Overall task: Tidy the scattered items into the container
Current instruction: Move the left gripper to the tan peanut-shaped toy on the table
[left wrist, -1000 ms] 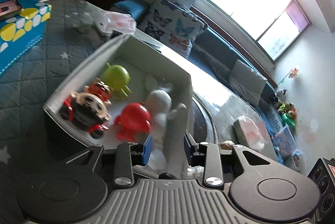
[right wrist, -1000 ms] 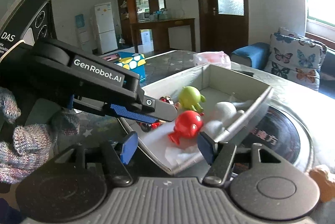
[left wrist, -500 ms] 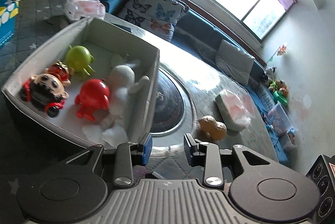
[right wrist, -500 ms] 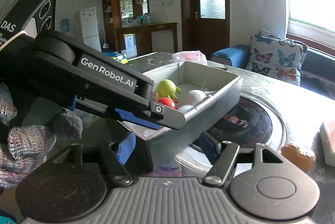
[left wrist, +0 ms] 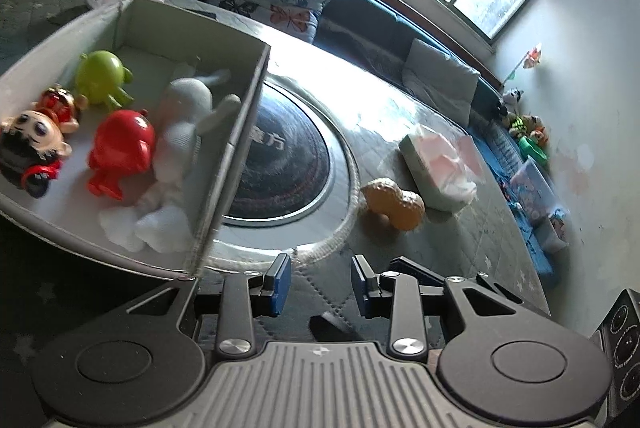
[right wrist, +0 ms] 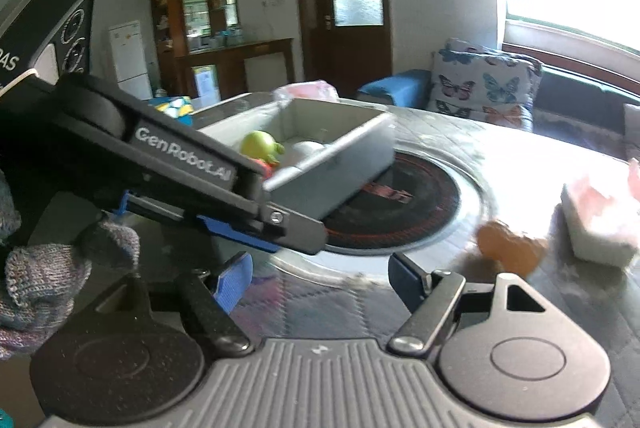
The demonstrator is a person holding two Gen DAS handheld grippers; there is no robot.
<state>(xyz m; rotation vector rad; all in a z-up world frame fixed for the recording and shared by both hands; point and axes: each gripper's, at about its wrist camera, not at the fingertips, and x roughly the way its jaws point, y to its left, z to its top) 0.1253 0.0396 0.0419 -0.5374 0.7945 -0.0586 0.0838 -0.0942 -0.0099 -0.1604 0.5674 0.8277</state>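
Looking at what's left to tidy, it's basically the peanut toy sitting on the worktop, out past the round dark plate and just beside the tissue pack. The box already has the red, green and white toys plus the two little figures in it.

What matters is direction: from the left claw the peanut lies ahead and a bit to the right, with its long axis running roughly left-right and tilted slightly away. From the right claw it's ahead and off to the right too, blurry but looking closer. I'd guess the right one is the nearer pick, since the left claw sits next to the box corner.

Both claws are spread apart with nothing between the fingers. Whichever goes, I reckon it should pinch across the peanut's narrow waist, not end to end.
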